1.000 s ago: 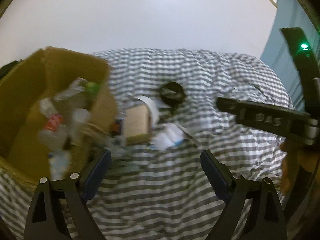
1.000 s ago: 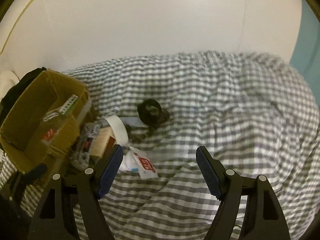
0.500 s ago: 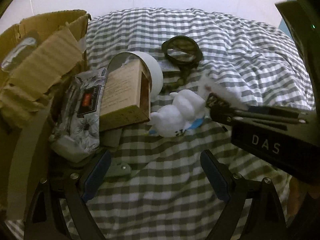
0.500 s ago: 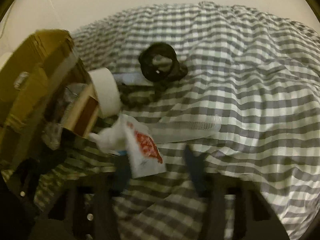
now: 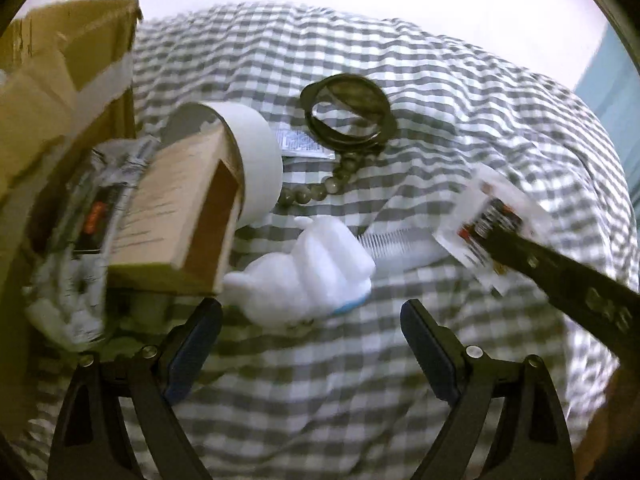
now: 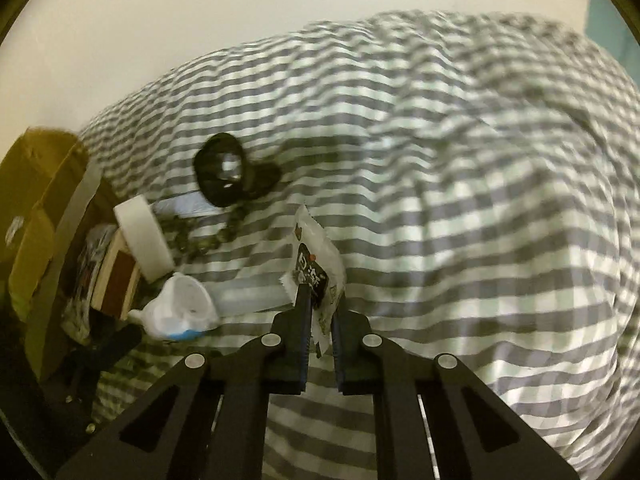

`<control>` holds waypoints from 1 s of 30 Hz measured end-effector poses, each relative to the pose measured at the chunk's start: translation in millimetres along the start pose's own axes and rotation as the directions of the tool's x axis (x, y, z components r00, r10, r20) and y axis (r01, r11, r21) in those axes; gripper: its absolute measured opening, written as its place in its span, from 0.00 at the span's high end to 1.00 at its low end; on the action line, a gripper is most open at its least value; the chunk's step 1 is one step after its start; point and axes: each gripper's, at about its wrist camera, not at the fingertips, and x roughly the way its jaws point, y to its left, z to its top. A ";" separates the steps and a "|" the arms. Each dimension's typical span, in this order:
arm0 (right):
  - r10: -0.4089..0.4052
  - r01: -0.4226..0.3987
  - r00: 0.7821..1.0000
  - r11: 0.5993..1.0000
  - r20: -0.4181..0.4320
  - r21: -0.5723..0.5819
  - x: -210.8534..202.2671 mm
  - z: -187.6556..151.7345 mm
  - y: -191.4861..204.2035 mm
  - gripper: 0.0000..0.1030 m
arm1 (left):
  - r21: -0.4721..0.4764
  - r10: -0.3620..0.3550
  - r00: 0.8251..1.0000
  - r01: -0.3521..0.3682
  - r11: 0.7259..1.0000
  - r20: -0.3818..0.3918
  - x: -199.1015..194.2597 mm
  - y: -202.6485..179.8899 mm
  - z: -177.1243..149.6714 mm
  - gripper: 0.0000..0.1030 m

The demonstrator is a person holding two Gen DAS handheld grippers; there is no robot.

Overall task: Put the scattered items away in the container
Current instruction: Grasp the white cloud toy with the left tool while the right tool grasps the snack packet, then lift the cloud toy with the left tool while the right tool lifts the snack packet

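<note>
My right gripper (image 6: 320, 312) is closing its jaws, and the pads pinch a white snack packet (image 6: 316, 252) with dark print, which stands up off the checked bedcover. In the left wrist view that packet (image 5: 492, 220) hangs at the right on the black finger. My left gripper (image 5: 312, 320) is open, low over the bed, with a white soft toy (image 5: 304, 276) just ahead of its fingertips and not between them. The cardboard box (image 5: 60, 80) stands at the left, partly out of view.
Beside the box lie a tape roll (image 5: 256, 152), a small brown carton (image 5: 176, 216) and a floral wipes pack (image 5: 80, 220). Farther back are a black round case (image 5: 348, 112), a bead string (image 5: 320, 192), a clear comb (image 5: 392, 240) and a sachet (image 5: 300, 142).
Both grippers have come down toward the bed. The right gripper's jaws went from wide apart to pinched on the packet, which moved away from the toy to the right.
</note>
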 end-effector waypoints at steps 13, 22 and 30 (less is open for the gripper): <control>0.003 -0.003 1.000 0.999 0.007 0.034 4.7 1.6 -10.6 0.92 | -0.083 -0.022 0.999 0.018 0.996 -0.045 10.2 15.0 -0.2 0.35; 0.004 -0.004 1.000 1.000 0.016 0.025 -18.9 -8.5 -8.2 0.91 | -0.072 -0.021 0.997 0.016 0.997 -0.069 -22.0 20.4 -29.5 0.58; 0.029 -0.029 0.999 1.000 0.027 -0.002 -45.8 -21.8 5.7 0.91 | -0.108 -0.069 0.993 0.059 0.992 -0.095 -44.9 31.9 -40.9 0.58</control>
